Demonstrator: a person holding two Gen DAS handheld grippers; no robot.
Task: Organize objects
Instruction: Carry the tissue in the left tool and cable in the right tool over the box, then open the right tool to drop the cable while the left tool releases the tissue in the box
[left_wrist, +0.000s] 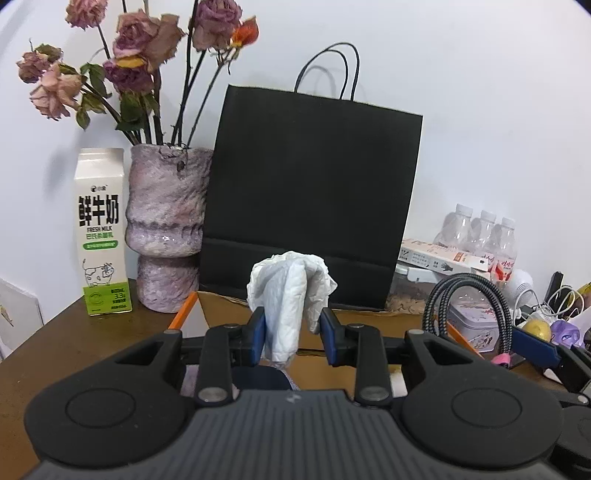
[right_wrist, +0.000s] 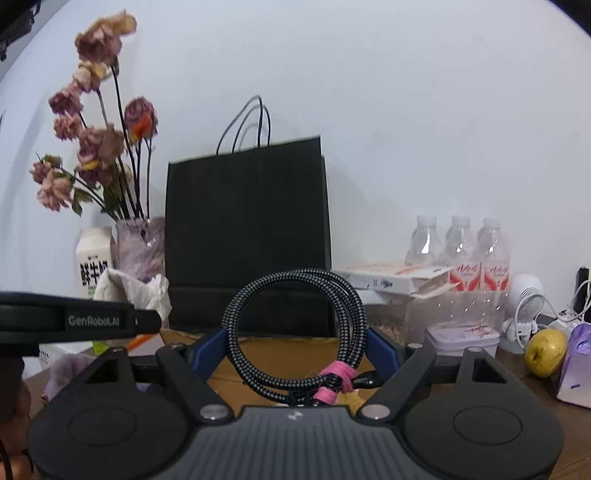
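Crumpled white tissue (left_wrist: 291, 295) stands pinched between the left gripper (left_wrist: 293, 328) pads, above a cardboard box (left_wrist: 369, 319) before the black paper bag (left_wrist: 314, 199). Beside it, the right gripper (right_wrist: 295, 347) clasps a coiled braided cable (right_wrist: 295, 328) with jaws spread wide.

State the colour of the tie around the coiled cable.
Pink tie on the cable; clearest in the right wrist view.

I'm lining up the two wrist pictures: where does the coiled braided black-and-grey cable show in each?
Left wrist view: coiled braided black-and-grey cable at the right edge, held by the other gripper.
Right wrist view: cable in the centre, clamped between the jaws of the right gripper.
Shared landmark: black paper bag.
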